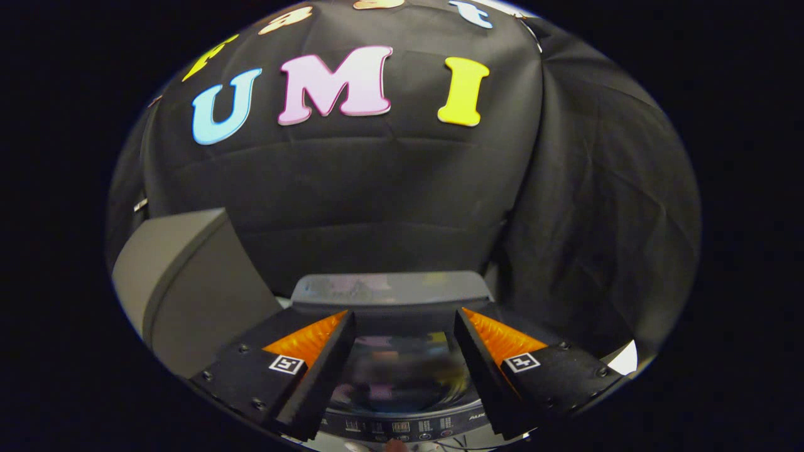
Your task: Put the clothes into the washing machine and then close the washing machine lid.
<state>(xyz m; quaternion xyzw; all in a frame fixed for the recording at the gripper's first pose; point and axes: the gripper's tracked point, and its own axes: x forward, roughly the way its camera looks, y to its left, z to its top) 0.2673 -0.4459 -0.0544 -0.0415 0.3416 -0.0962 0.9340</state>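
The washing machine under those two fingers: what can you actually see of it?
The washing machine is a top-loading one, seen from above. Its lid looks grey and glossy, with a dark, reflective window nearer the control strip, which carries small buttons and a display. The lid appears closed, though blur makes that uncertain. The gripper hangs open above it, fingers apart and gripping nothing.

Dim booth, fisheye bending at edges, glossy lid (402,370) reflections blurred.

A grey box-shaped unit (188,282) stands to the left, beside the booth's black cloth wall (389,201). The cloth hangs in soft folds behind it.
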